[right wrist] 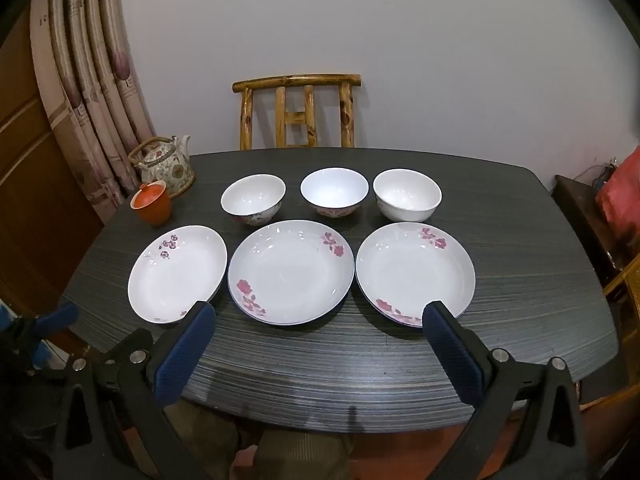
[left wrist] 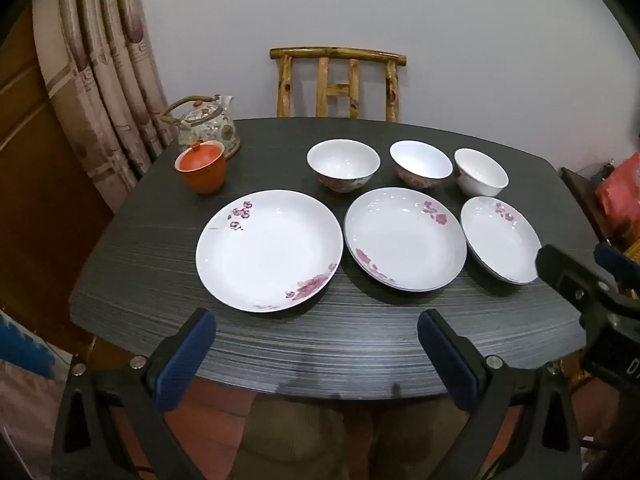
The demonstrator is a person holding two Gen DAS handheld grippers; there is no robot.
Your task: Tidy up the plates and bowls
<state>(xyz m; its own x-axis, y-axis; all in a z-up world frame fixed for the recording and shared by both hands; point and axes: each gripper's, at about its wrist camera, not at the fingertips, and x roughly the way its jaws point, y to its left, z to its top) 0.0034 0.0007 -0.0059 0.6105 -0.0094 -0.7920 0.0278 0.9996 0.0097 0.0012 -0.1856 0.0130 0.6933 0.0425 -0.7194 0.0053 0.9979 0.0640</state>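
Observation:
Three white floral plates lie in a row on the dark table (right wrist: 520, 280): left plate (left wrist: 269, 250) (right wrist: 178, 274), middle plate (left wrist: 405, 238) (right wrist: 291, 271), right plate (left wrist: 500, 239) (right wrist: 415, 273). Behind them stand three white bowls: left bowl (left wrist: 343, 165) (right wrist: 253, 199), middle bowl (left wrist: 421, 165) (right wrist: 334, 192), right bowl (left wrist: 481, 172) (right wrist: 407, 195). My left gripper (left wrist: 316, 354) is open and empty, hovering over the table's near edge before the left plate. My right gripper (right wrist: 318, 348) is open and empty, before the middle plate; it also shows in the left wrist view (left wrist: 580, 276).
An orange lidded cup (left wrist: 201, 167) (right wrist: 152, 204) and a floral teapot (left wrist: 208, 124) (right wrist: 166, 166) stand at the table's far left. A bamboo chair (left wrist: 338, 84) (right wrist: 298, 110) is behind the table. Curtains (left wrist: 100, 80) hang left; a red bag (right wrist: 620, 196) lies on the right.

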